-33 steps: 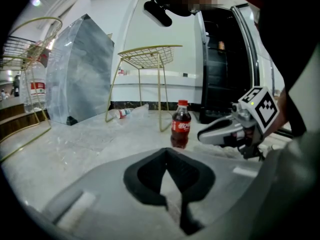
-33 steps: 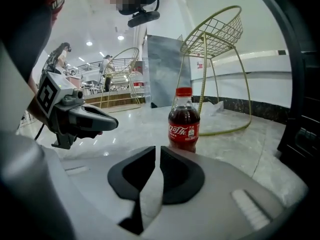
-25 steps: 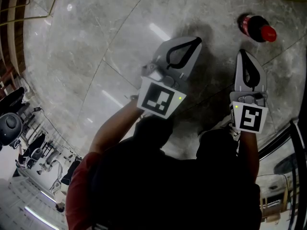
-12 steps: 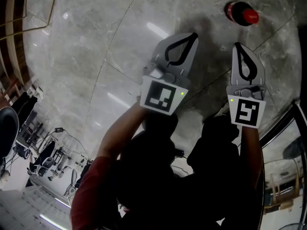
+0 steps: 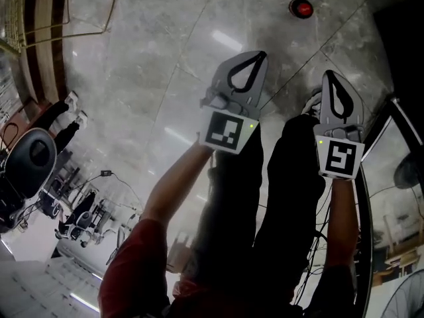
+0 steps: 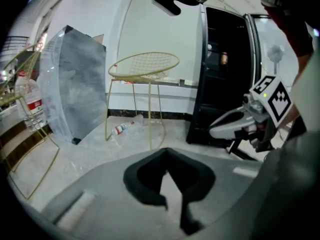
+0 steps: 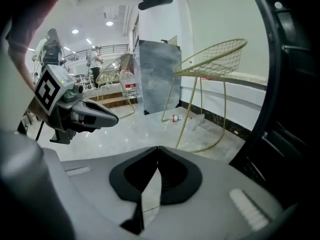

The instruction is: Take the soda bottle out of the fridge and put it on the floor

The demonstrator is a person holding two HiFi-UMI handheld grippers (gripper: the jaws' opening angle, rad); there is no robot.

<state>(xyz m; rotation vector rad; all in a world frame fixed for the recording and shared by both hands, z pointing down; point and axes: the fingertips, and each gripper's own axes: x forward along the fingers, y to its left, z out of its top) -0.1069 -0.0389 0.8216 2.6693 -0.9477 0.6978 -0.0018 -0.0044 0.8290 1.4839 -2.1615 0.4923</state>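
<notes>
The soda bottle (image 5: 301, 8) stands upright on the grey marble floor, seen from above as a dark body with a red cap. It is far below and ahead of both grippers, and neither touches it. My left gripper (image 5: 259, 55) is shut with nothing in it; in the left gripper view its tips (image 6: 166, 150) meet above the floor. My right gripper (image 5: 330, 75) is also shut and empty, tips together (image 7: 158, 148). The black fridge (image 6: 225, 84) stands ahead on the right with its glass door (image 6: 262, 44) swung open.
A gold wire chair (image 6: 145, 66) stands by the wall next to a grey wrapped panel (image 6: 75, 94). A small plastic bottle (image 6: 122, 128) lies on the floor under the chair. The fridge door frame (image 7: 290, 84) is close on my right. People (image 7: 50, 49) stand far off.
Both grippers have risen well above the floor, staying shut. The soda bottle stays where it stood and now looks smaller and farther. The person's legs have straightened.
</notes>
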